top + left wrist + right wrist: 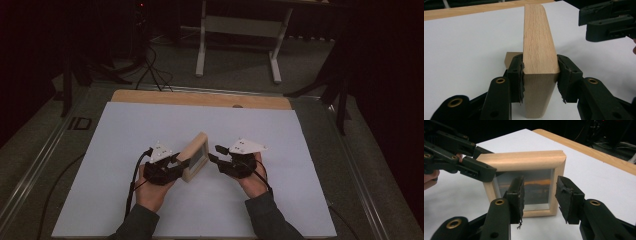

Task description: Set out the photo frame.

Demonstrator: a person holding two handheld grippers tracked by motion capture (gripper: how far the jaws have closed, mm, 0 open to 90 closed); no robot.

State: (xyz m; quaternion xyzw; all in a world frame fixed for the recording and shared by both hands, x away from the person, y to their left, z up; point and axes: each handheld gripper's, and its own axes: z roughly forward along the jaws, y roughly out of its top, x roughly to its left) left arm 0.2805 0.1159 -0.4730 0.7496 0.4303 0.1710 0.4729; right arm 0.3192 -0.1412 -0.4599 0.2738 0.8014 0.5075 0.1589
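1. Frame [195, 156], wooden with a picture behind glass, stands on edge near the middle of the white sheet [125, 130], top leaning toward 1 o'clock.
2. Left gripper [178, 161] at 8 o'clock of the frame: pads pinch its side edge, seen in the left gripper view [539, 75].
3. Right gripper [214, 153] at 3 o'clock of the frame: jaws spread, nothing between, aimed at the glass [539, 195], apart from it.

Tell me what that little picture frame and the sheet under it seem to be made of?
The picture frame looks like pale unpainted wood, probably beech: fine grain streaks show. Its front pane seems glass or clear plastic, faintly reflective. The white sheet looks like matte paper or thin board; hard to say.
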